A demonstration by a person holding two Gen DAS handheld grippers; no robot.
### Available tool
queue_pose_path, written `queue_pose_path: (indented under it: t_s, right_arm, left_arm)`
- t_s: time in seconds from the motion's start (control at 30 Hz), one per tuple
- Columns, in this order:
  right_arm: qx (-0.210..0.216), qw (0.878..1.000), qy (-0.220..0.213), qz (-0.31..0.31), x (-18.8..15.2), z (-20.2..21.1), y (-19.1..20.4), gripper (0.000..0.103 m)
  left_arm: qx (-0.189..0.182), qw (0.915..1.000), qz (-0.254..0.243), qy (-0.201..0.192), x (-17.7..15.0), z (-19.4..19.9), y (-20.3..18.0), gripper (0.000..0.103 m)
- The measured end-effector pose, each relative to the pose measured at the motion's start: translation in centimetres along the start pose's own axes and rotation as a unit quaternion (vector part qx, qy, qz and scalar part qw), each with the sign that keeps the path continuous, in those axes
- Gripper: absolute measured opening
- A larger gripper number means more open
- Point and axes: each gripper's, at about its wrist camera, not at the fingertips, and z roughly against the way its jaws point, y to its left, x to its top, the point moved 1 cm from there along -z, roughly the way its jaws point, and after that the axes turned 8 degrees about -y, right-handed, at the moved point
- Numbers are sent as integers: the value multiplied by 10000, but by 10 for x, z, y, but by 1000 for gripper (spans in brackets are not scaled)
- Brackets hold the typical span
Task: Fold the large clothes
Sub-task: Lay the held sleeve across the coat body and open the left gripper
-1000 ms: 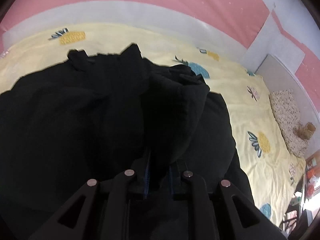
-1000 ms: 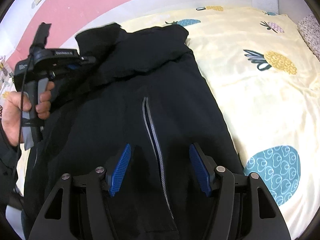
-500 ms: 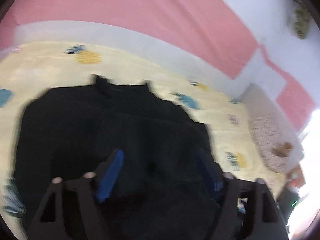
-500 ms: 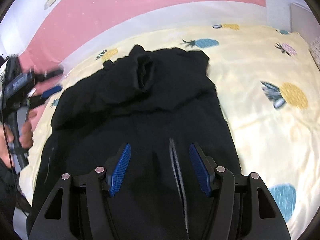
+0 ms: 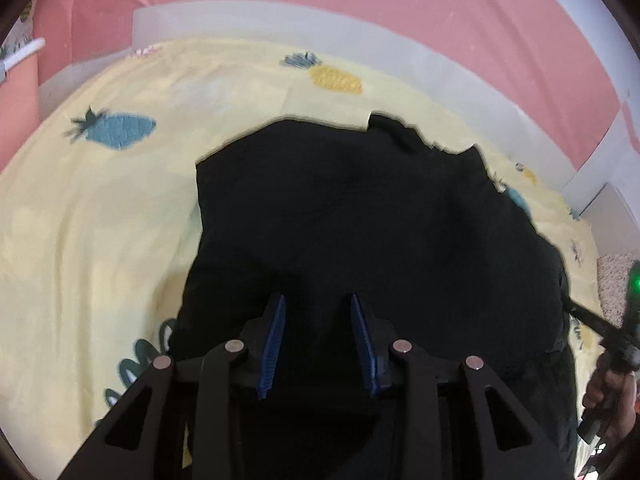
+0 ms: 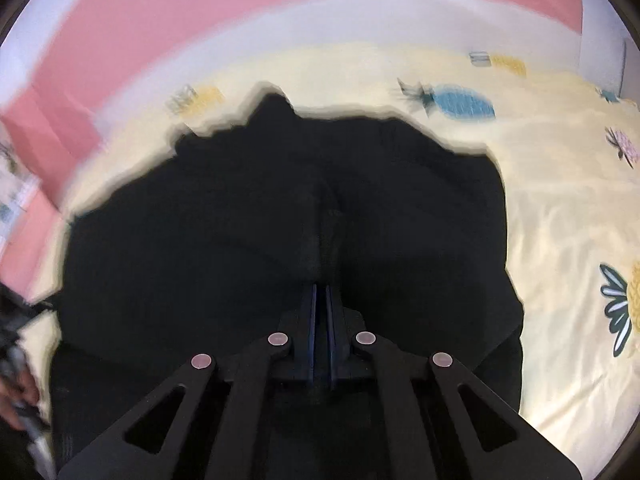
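A large black garment (image 5: 360, 220) lies spread on a yellow pineapple-print bed sheet (image 5: 100, 220). My left gripper (image 5: 317, 298) hovers over the garment's near left part. Its jaws are closing, its blue pads (image 5: 276, 336) still apart, with only the cloth lying below them. In the right wrist view the garment (image 6: 200, 240) fills the middle. My right gripper (image 6: 321, 286) is shut there, and a raised ridge of black fabric (image 6: 328, 224) runs straight into its tips. A hand holds the right gripper's handle (image 5: 616, 344) at the left view's right edge.
The sheet (image 6: 560, 200) stretches bare to the right of the garment. A pink and white wall (image 5: 360, 20) runs along the far side of the bed. A speckled pillow (image 5: 618, 276) shows at the far right. The other hand and its tool (image 6: 16, 352) are blurred at the left edge.
My left gripper let go of the black fold it held, opened and swung left across the garment. My right gripper moved across the garment and shut from wide open.
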Motion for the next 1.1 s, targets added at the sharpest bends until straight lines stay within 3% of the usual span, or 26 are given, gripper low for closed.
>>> queue_pose_path:
  t_s: [0.07,0.2,0.33,0.43,0.57,0.67,0.77,0.87,1.03,1.1]
  right_arm:
    - [130,9998,123,-28,-10,-13,-12,0]
    - [48,10000,-74,-12,-1,7,-9,0]
    - [-163,9944,-1035,-170,22,56,-4,1]
    - [-195,9875,-1549,-222,41,70,5,1]
    - [212,9940,-1022,314,48,27,38,4]
    - [18,9981,-348,510,38,-26,35,3]
    - [-127,9978,-323,564,36,-50,20,5]
    - [-135,9994,-278,172,41,-33,9,7]
    - [359,9941,-1017,73,22,30,7,7]
    - [472,9957,-741,309,4,22,17,7]
  left_arm:
    - [40,10000,-75,31,-4,-8,0,36]
    - [-14,9998,-173,-23,5,-4,-3,36]
    - [-53,9990,-211,-394,26,11,-2,36]
    - [47,9985,-177,-520,46,3,2,36]
    - [149,9989,-148,-423,60,-26,-1,36]
    - [267,9986,-360,-266,57,-52,-8,36]
    - [338,9980,-520,-91,51,-70,-13,36]
    - [316,9982,-486,-170,51,-56,-17,36]
    - [-320,9955,-640,-619,27,-4,-40,41]
    - [-339,9957,-731,-449,11,-7,-45,47]
